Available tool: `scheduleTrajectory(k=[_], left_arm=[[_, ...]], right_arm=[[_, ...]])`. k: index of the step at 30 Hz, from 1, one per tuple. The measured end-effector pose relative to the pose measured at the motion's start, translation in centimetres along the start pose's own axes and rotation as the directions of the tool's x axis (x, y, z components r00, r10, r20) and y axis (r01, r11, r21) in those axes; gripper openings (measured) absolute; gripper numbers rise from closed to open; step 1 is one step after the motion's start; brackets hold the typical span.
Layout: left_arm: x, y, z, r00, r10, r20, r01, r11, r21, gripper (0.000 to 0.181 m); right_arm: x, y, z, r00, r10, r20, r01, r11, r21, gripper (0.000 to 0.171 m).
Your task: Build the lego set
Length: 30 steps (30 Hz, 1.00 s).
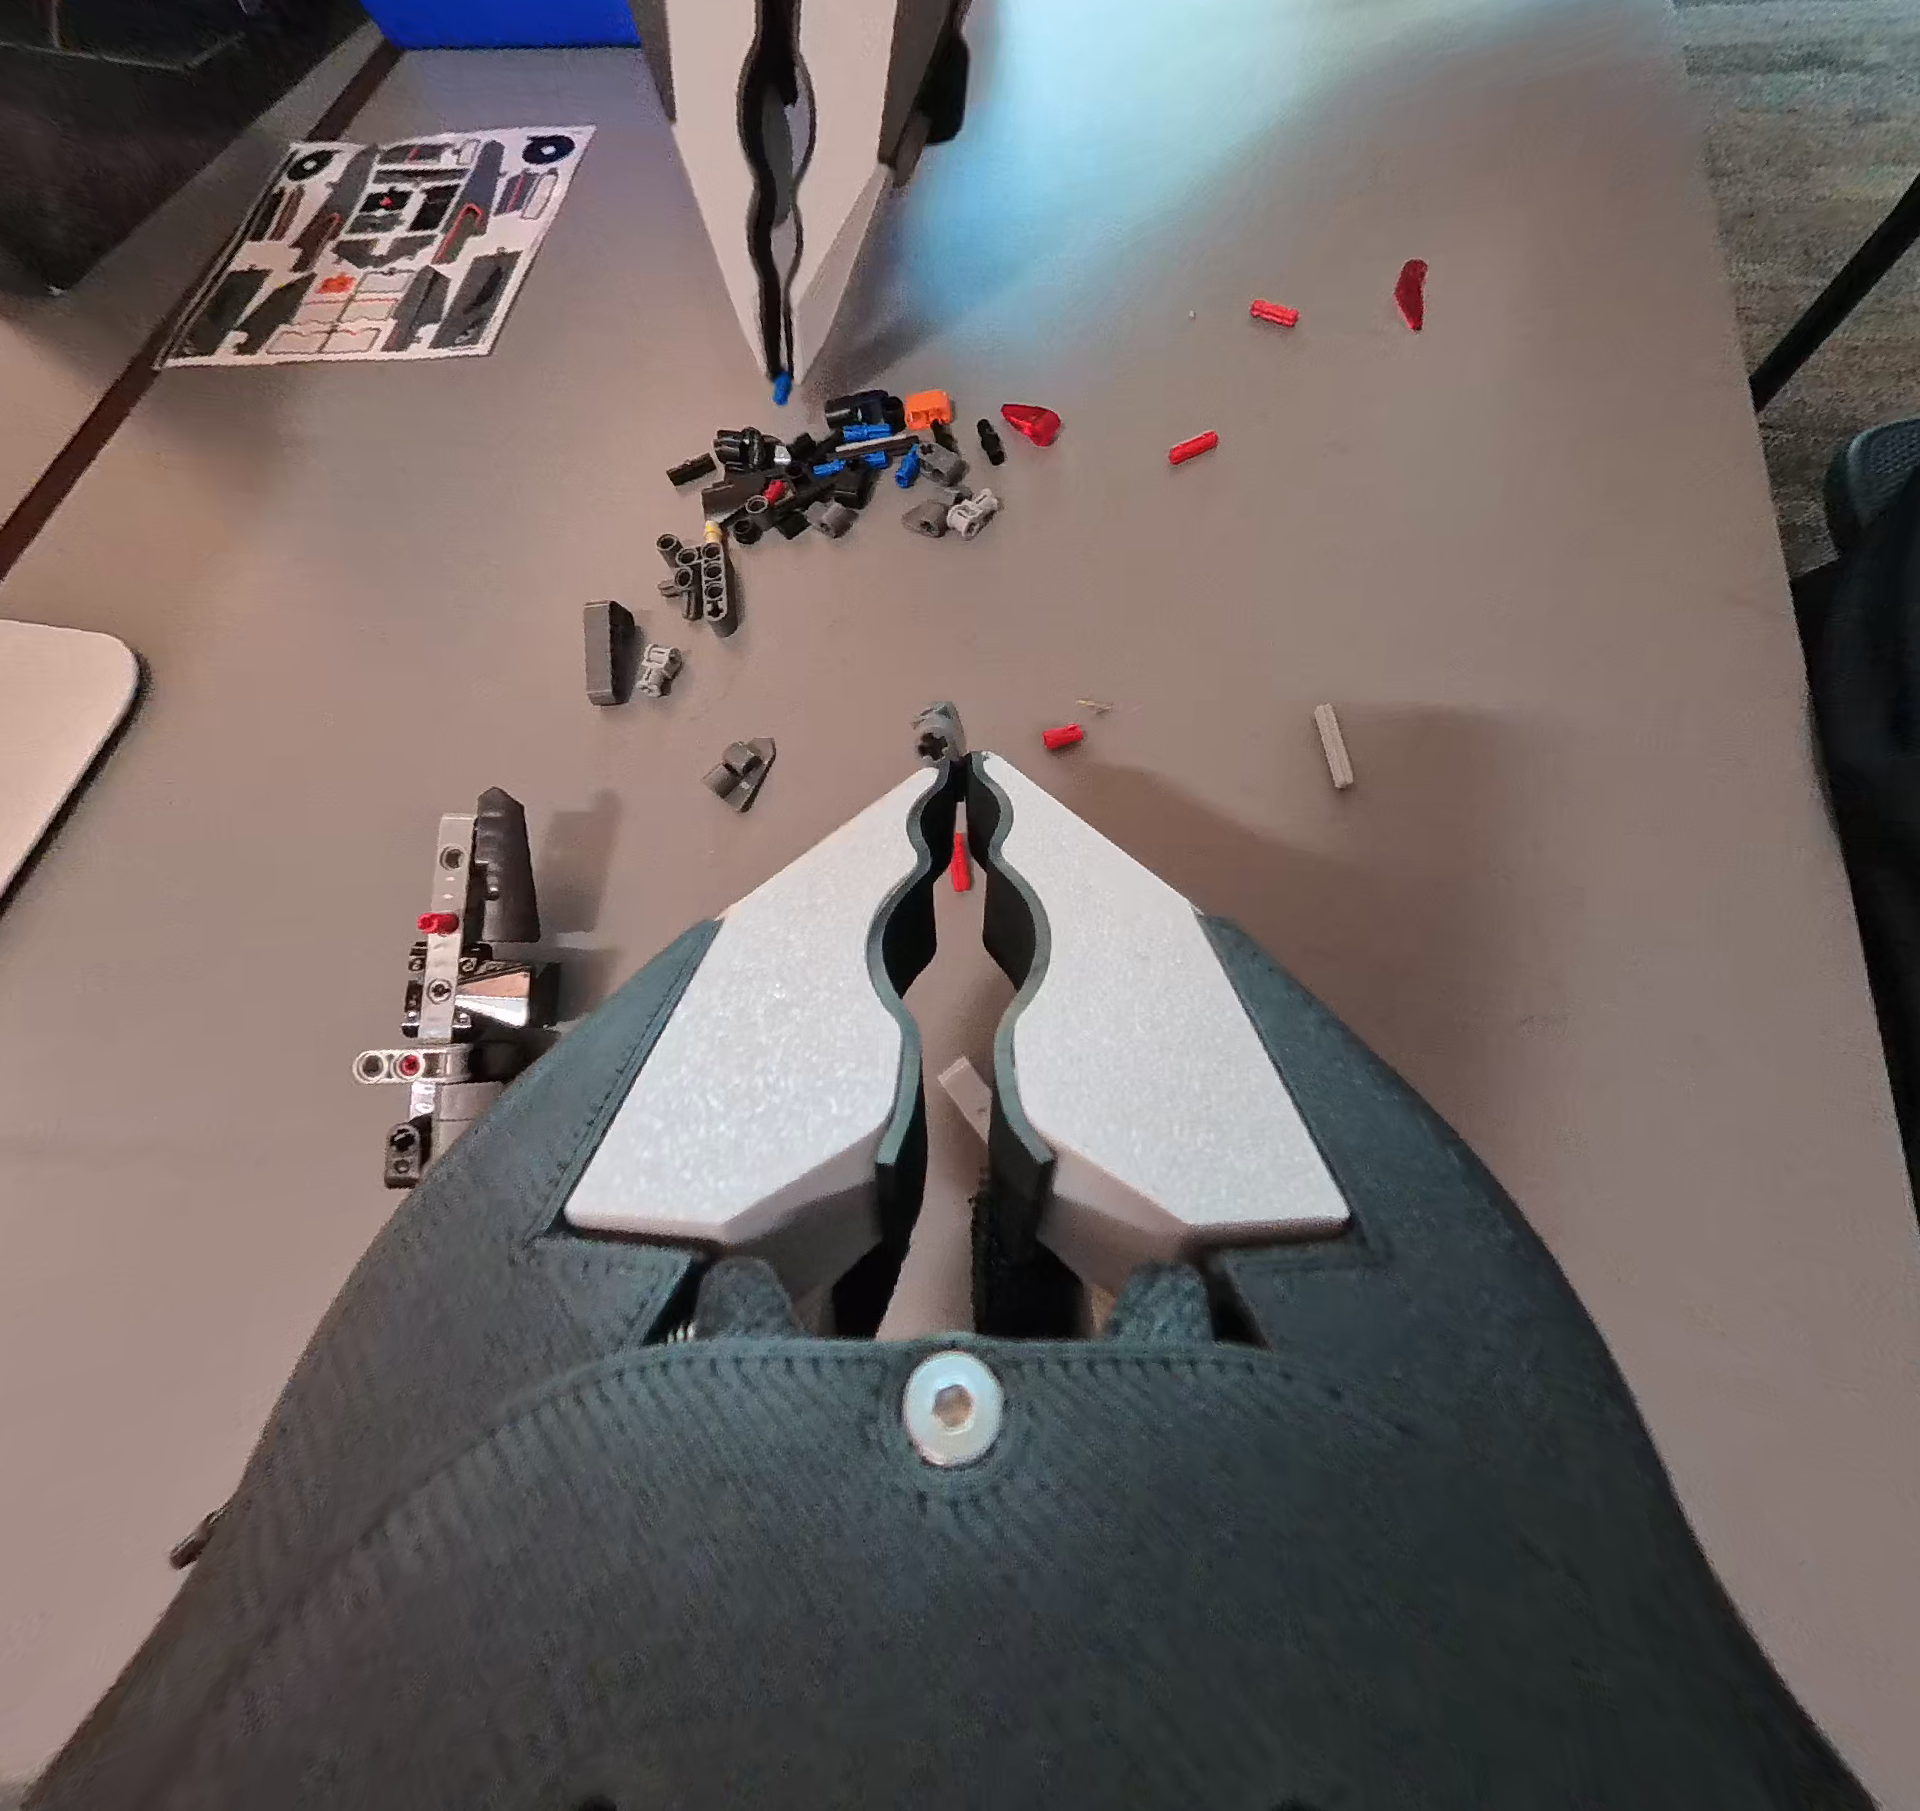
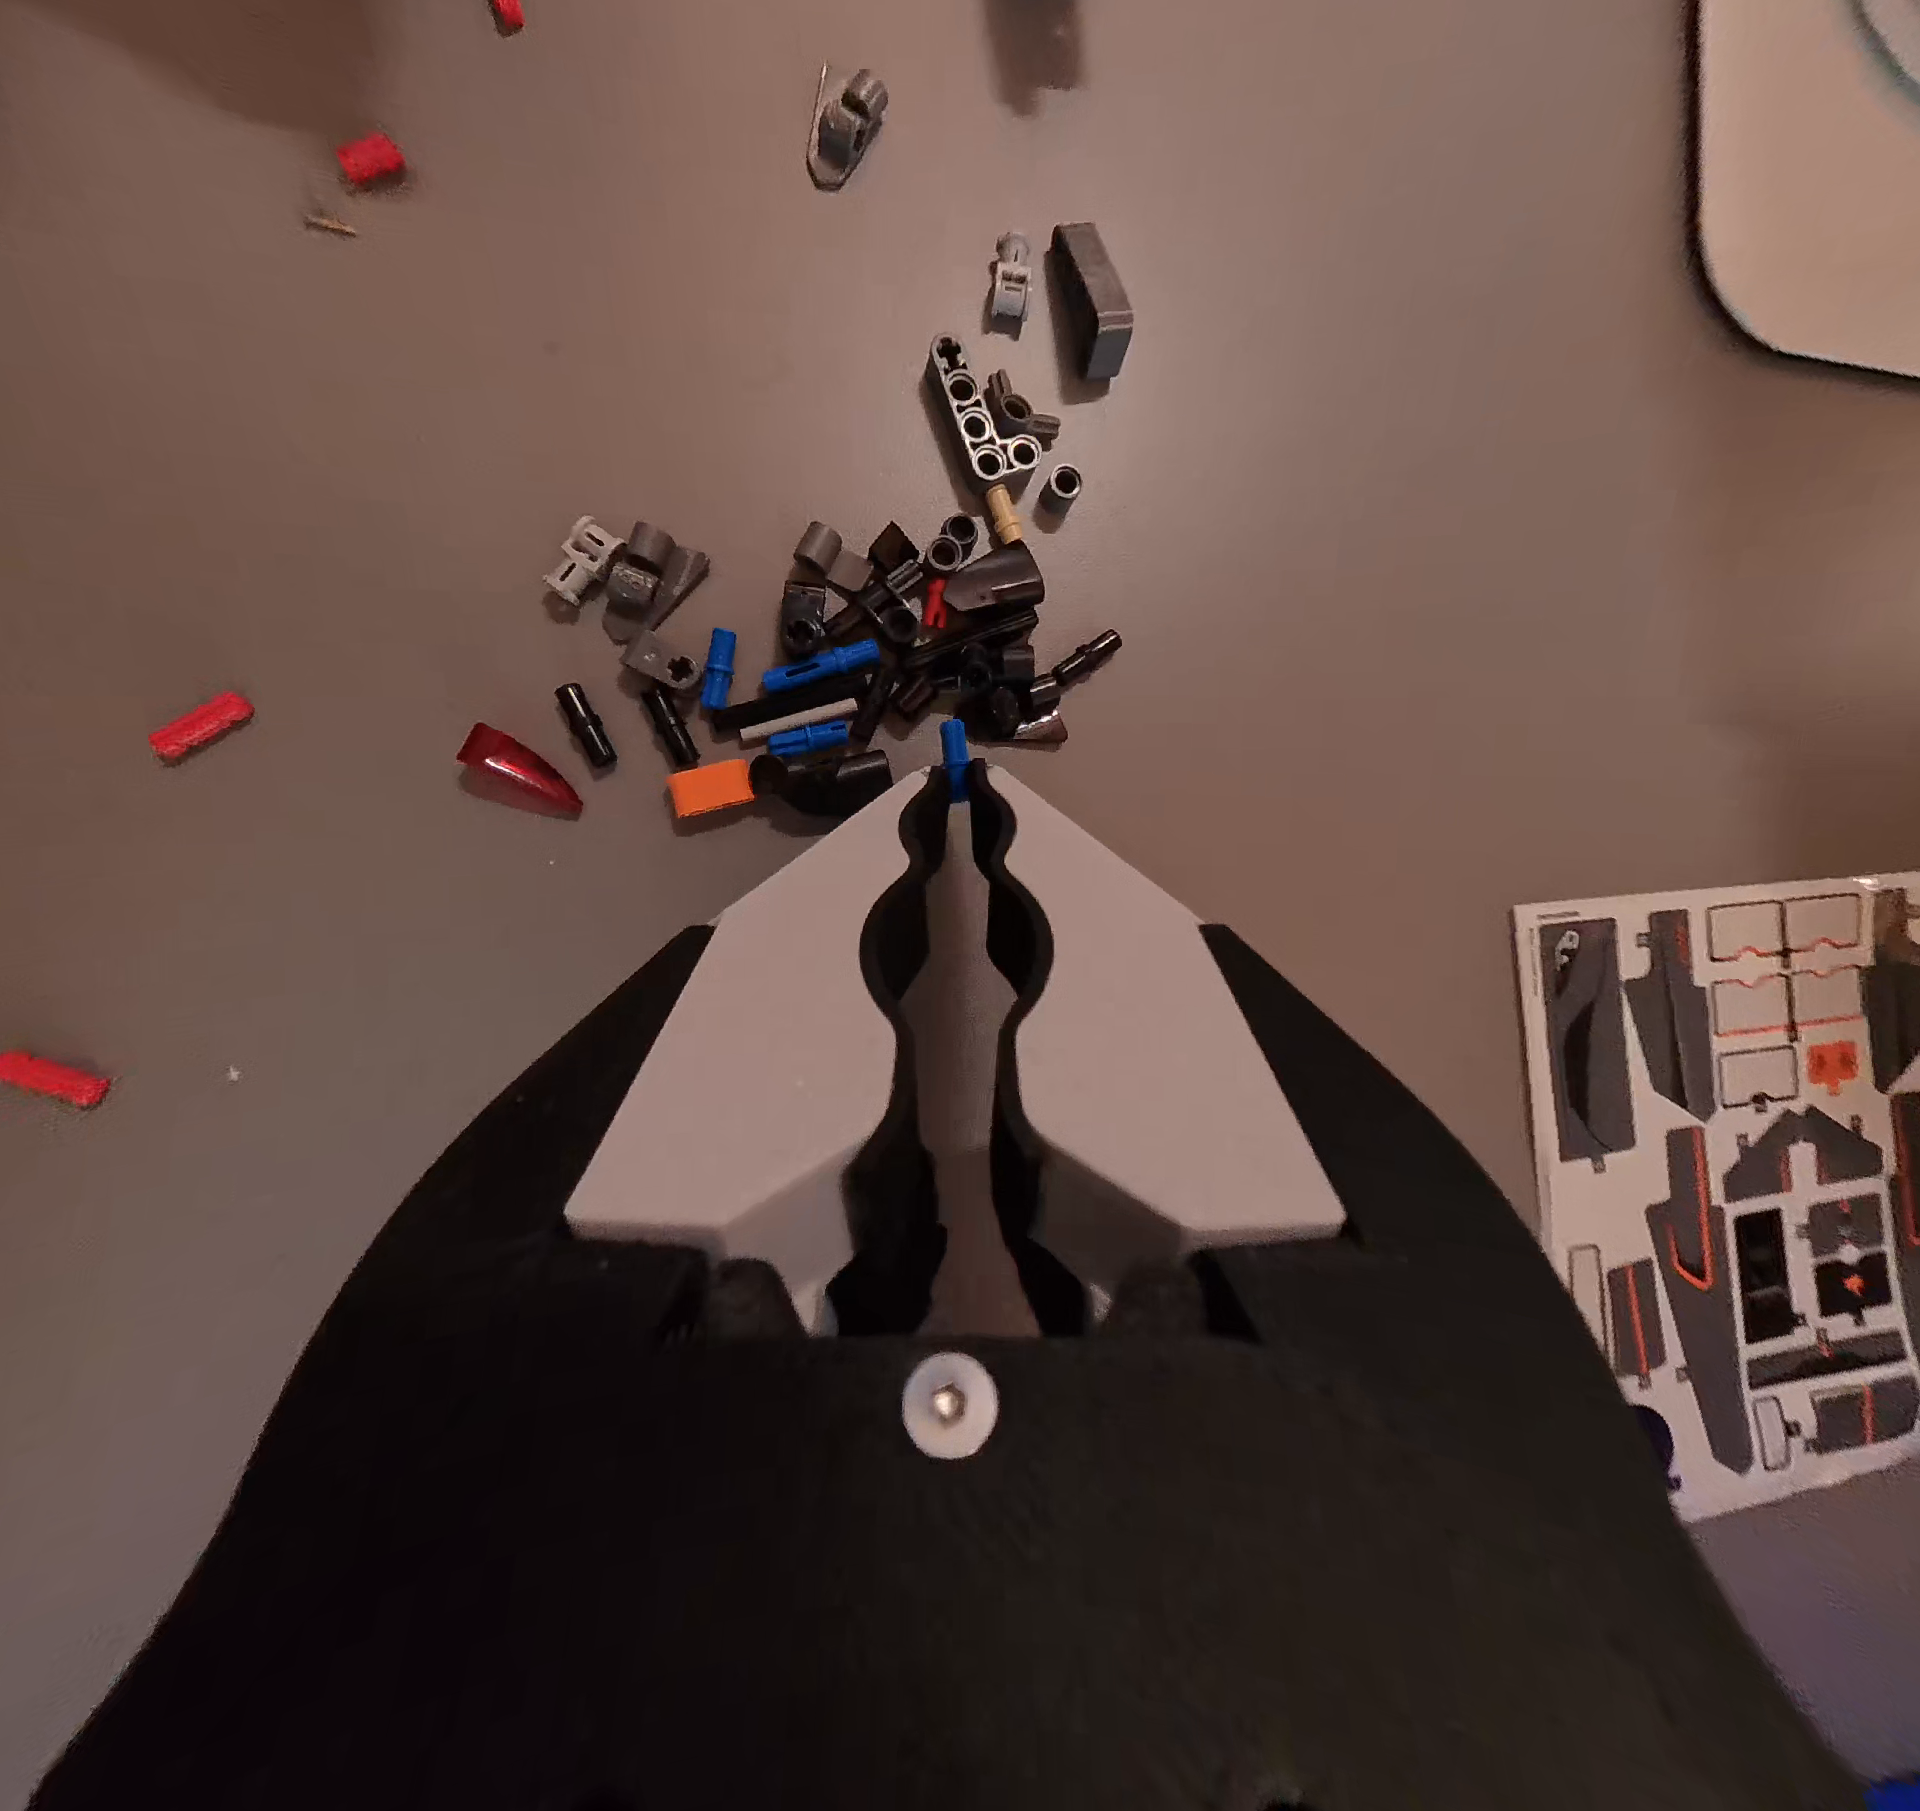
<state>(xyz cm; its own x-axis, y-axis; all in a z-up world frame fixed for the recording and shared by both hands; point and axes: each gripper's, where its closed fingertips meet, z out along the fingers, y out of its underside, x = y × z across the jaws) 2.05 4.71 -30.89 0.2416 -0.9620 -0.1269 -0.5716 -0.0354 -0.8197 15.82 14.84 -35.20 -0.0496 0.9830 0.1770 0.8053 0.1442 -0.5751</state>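
My left gripper [image 1: 954,762] is shut on a small grey connector piece [image 1: 938,728], held above the grey table. My right gripper [image 2: 956,774] is shut on a blue pin [image 2: 954,759] at the near edge of the loose pile of black, grey and blue pieces [image 2: 883,639]. In the left wrist view the right gripper [image 1: 781,379] hangs over the far side of the same pile [image 1: 821,478], with the blue pin [image 1: 780,388] at its tips. A part-built grey and black assembly [image 1: 468,972] lies on the table left of my left gripper.
A sticker sheet [image 1: 384,244] [image 2: 1725,1179] lies at the far left. Red pins [image 1: 1191,448] [image 2: 200,724] and dark red curved pieces [image 1: 1032,421] [image 2: 516,769] are scattered about. A grey axle [image 1: 1333,745] lies to the right. A white tray corner [image 1: 52,712] [image 2: 1808,130] is at the left. My right fingertips sit around 20 centimetres from my left ones. The grey axle [image 1: 1333,745] is closer to my left gripper, around 11 centimetres from its tips; the right tips are 20 centimetres off.
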Motion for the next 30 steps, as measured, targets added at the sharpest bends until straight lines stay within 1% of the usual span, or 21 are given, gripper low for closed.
scheduleTrajectory(k=[5,10,15,19,21,24,27,30], left_arm=[[-0.2,-0.4,-0.8,1.0,0.007,0.027,-0.007,1.0,0.003,0.0],[-0.5,-0.6,-1.8,0.998,0.034,0.049,-0.033,0.999,-0.012,0.0],[-1.0,-0.6,-2.6,0.998,0.022,0.062,-0.022,1.0,-0.001,0.0],[-1.2,-0.1,-2.7,0.998,-0.006,0.059,0.006,1.0,0.011,0.0],[-1.4,0.1,-2.7,0.998,-0.01,0.063,0.009,1.0,0.007,0.0],[-1.4,0.3,-2.8,0.998,-0.041,0.05,0.04,0.999,0.021,0.0],[-1.6,0.5,-2.7,0.996,-0.078,0.034,0.077,0.996,0.037,0.0],[-1.9,0.9,-2.5,0.995,-0.092,0.029,0.091,0.995,0.032,0.0]], right_arm=[[-0.1,-1.7,-1.9,0.995,-0.029,-0.092,0.032,0.999,0.028,0.002],[-1.1,-5.4,-3.7,0.979,-0.112,-0.171,0.123,0.991,0.055,0.001],[-2.3,-9.1,-4.2,0.945,-0.212,-0.25,0.23,0.972,0.048,0.001],[-3.3,-11.6,-3.7,0.905,-0.298,-0.304,0.322,0.946,0.031,0.001],[-3.7,-12.7,-3.1,0.871,-0.355,-0.339,0.379,0.925,0.006,0.001],[-4.8,-14.4,-1.9,0.818,-0.445,-0.364,0.469,0.883,-0.024,0.001],[-5.5,-15.7,-0.6,0.741,-0.54,-0.4,0.56,0.825,-0.076,0.001],[-6.2,-16.7,0.5,0.697,-0.591,-0.405,0.615,0.784,-0.085,0.001]])
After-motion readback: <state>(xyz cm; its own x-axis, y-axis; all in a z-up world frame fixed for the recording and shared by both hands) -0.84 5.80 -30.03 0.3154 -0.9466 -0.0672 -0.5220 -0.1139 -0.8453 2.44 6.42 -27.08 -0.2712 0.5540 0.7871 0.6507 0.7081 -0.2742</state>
